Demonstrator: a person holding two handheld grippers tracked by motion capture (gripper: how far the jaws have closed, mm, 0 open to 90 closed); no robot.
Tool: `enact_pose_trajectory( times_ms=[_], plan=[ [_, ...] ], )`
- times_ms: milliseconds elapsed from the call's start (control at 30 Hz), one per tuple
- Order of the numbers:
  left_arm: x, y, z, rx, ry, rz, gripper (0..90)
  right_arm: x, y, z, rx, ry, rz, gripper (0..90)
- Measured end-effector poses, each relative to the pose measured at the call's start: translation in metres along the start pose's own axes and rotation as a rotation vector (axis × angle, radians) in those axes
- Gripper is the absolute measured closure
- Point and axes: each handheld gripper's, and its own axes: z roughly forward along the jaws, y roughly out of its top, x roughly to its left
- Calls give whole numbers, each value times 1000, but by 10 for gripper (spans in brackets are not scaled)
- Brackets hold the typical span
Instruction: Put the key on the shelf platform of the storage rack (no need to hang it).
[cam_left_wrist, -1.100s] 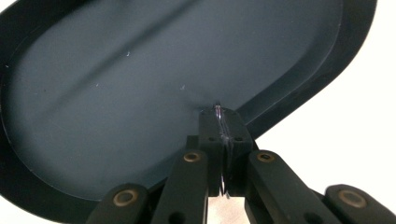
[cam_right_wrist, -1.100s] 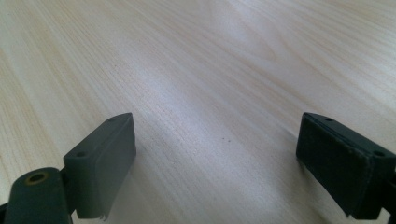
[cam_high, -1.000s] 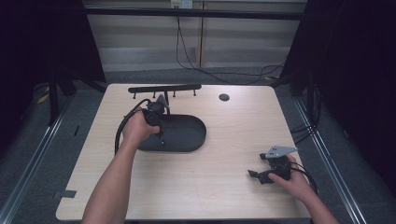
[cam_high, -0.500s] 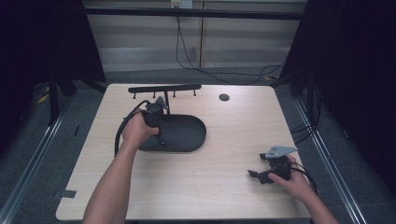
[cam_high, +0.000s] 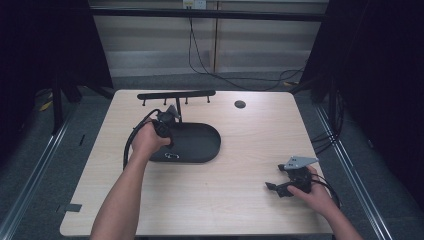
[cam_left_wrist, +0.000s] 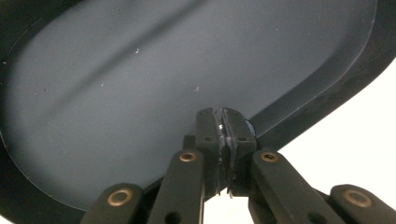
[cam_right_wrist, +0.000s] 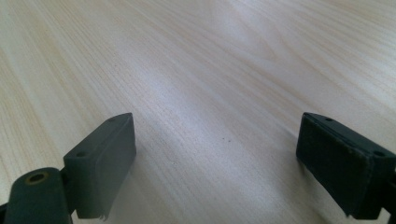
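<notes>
A black oval base plate (cam_high: 200, 142) lies left of the table's middle, and a thin post rises from it to a black crossbar with small pegs (cam_high: 176, 94). The person's left hand holds my left gripper (cam_high: 167, 140) tipped down over the plate's left part. In the left gripper view that gripper (cam_left_wrist: 225, 128) has its jaws pressed together above the plate's dark surface (cam_left_wrist: 140, 84), close to its rim, and I see nothing between them. My right gripper (cam_high: 274, 178) rests low at the front right of the table. Its jaws (cam_right_wrist: 215, 163) stand wide apart over bare wood.
The light wooden table (cam_high: 250, 150) carries a small dark round disc (cam_high: 240, 104) at the back right of centre. Cables trail from both grippers. Dark curtains and metal rails flank the table, and more cables lie on the floor behind it.
</notes>
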Motion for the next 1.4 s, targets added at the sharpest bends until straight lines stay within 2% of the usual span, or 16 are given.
enact_pose_trajectory(
  times_ms=[333,633,933,1133,1400],
  plan=[
    [-1,-5,-8,-38,-25,-12,810,0,0,0,-1,0,-1,115],
    [-2,-9,-15,-56,-24,-16,759,0,0,0,-1,1,-1,115],
    [-4,-13,-23,-92,-15,-23,653,0,0,0,-1,1,-1,115],
    [-5,-16,-25,-87,-24,-19,604,0,0,0,0,1,0,115],
    [-4,-21,-26,-108,-24,-23,539,0,0,0,-1,2,0,115]
  ],
)
